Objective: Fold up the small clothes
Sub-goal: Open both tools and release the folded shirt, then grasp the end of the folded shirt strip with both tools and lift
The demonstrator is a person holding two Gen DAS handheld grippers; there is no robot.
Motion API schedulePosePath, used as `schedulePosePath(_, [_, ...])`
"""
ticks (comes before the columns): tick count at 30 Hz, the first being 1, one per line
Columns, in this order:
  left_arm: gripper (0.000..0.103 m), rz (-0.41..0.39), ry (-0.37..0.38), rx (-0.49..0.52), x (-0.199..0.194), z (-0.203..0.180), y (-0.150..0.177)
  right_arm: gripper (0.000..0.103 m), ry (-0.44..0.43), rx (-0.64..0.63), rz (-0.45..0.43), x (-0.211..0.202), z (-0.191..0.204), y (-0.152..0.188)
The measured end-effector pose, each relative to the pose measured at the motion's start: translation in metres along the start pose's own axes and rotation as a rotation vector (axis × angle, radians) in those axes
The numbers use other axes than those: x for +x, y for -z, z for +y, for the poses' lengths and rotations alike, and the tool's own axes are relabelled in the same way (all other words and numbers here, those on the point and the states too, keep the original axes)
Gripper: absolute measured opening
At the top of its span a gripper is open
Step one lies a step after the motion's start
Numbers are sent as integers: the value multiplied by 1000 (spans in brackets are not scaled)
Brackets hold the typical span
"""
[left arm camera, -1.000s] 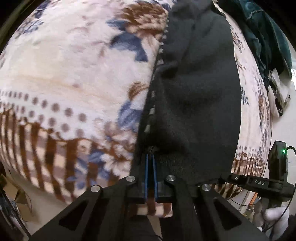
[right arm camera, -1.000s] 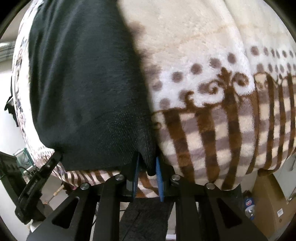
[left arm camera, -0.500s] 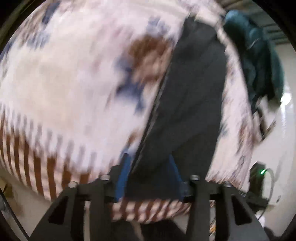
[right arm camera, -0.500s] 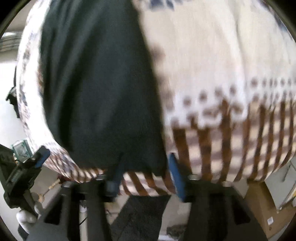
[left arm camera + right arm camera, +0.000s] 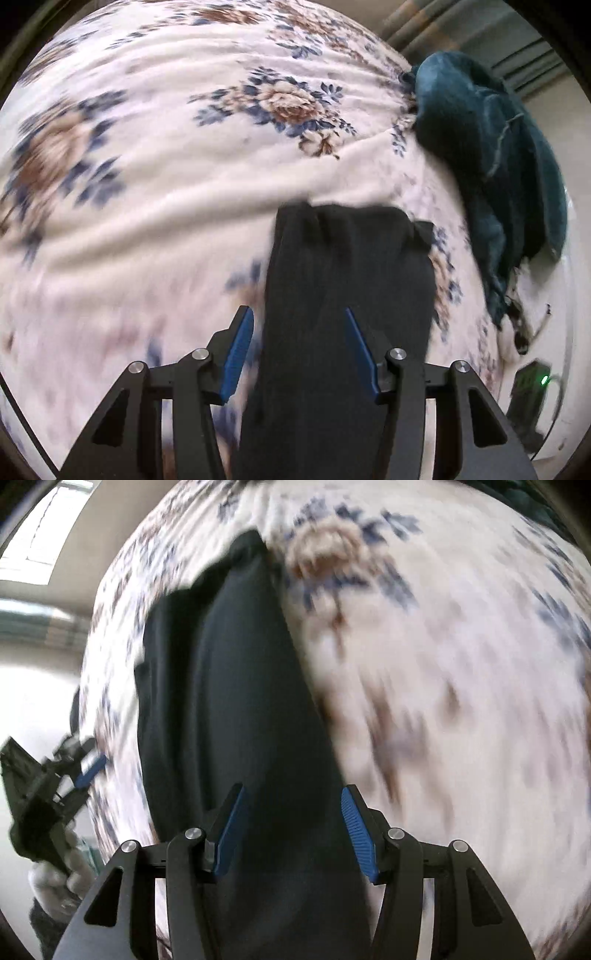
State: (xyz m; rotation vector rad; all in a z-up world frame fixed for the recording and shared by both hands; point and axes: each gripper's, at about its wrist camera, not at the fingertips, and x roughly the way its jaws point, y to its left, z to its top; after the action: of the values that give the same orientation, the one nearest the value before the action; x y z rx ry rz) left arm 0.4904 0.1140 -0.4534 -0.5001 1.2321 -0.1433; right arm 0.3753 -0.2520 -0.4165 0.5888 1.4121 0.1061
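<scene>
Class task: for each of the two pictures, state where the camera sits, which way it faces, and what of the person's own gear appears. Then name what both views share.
Left wrist: sits on the left gripper, facing forward over the black knit garment on the floral fleece blanket; open blue-padded fingers show.
Right wrist: sits on the right gripper, facing the same garment; open fingers show, with the left gripper at left.
Shared: garment and blanket.

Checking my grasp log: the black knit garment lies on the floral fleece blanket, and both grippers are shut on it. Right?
Not quite. The black knit garment does lie on the floral fleece blanket, but both grippers are open: the left gripper in the left wrist view and the right gripper in the right wrist view show their fingers spread apart.
</scene>
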Motion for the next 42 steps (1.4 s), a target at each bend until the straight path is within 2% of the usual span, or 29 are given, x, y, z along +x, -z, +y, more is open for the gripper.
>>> schedulePosePath(4, [46,35,-22,-1,44,3,-30,56,-45,27,-11,34,1,-88])
schedulePosePath(5, [40,32,-16,2,51,1,-33,56,-59,33,-8,42,3,-106])
schedulePosePath(7, [4,11,-27,23,60,0,-38,56,-82,46,0,61,6,-142])
schedulePosePath(9, [4,-9,-39,53,63,-1,-40,58,-121,56,22,80,9,-172])
schedulePosePath(10, [4,-19,-49,61,63,0,-40,58,-167,47,29,89,13,-186])
schedulePosePath(11, [4,-27,-42,59,63,3,-39,47,-188,17,12,93,19,-193])
schedulePosePath(12, [4,-32,-28,42,61,9,-38,13,-167,-13,-13,94,23,-197])
schedulePosePath(13, [4,-27,-8,0,61,19,-38,10,-113,-45,-30,95,27,-204])
schedulePosePath(18, [5,4,43,-123,71,45,-43,4,-90,34,-41,95,8,-220])
schedulePosePath(20, [8,19,92,-167,64,48,-44,5,-79,18,-16,96,12,-223])
schedulePosePath(22, [10,34,106,-196,53,51,-44,5,-100,-13,-4,90,22,-226])
schedulePosePath(24, [25,30,128,-184,43,48,-42,9,-94,-21,13,82,28,-225])
schedulePosePath(25, [38,23,127,-174,37,46,-39,11,-83,-31,25,78,30,-226])
schedulePosePath(26, [41,26,132,-152,34,41,-34,26,-86,-43,33,74,30,-223])
schedulePosePath(27, [41,37,130,-120,33,35,-30,51,-90,-47,45,70,28,-217])
schedulePosePath(28, [40,46,122,-87,35,29,-25,60,-99,-43,65,70,26,-211])
schedulePosePath(29, [36,48,86,-43,38,22,-19,63,-110,-39,97,72,24,-203])
schedulePosePath(30, [24,52,22,1,43,16,-14,63,-116,-45,130,74,24,-192])
schedulePosePath(31, [8,66,-25,28,52,16,-10,63,-104,-70,195,85,26,-182])
schedulePosePath(32, [8,69,-41,15,56,22,-8,56,-80,-99,224,88,25,-168])
schedulePosePath(33, [8,74,-47,-15,60,31,-8,30,-58,-123,220,90,23,-158])
schedulePosePath(34, [8,85,-28,-59,63,41,-10,28,-45,-143,200,91,23,-153])
schedulePosePath(36, [11,106,38,-148,62,56,-14,28,18,-133,158,91,19,-153])
schedulePosePath(38, [14,104,66,-167,48,56,-15,28,26,-101,170,92,21,-155])
schedulePosePath(39, [19,111,80,-163,39,52,-12,28,39,-114,171,90,24,-154])
schedulePosePath(40, [33,117,94,-154,33,49,-7,30,58,-129,167,86,29,-153])
schedulePosePath(41, [45,119,103,-129,22,42,3,39,73,-140,168,80,34,-150])
schedulePosePath(42, [45,124,102,-109,17,36,13,54,71,-147,175,76,39,-147])
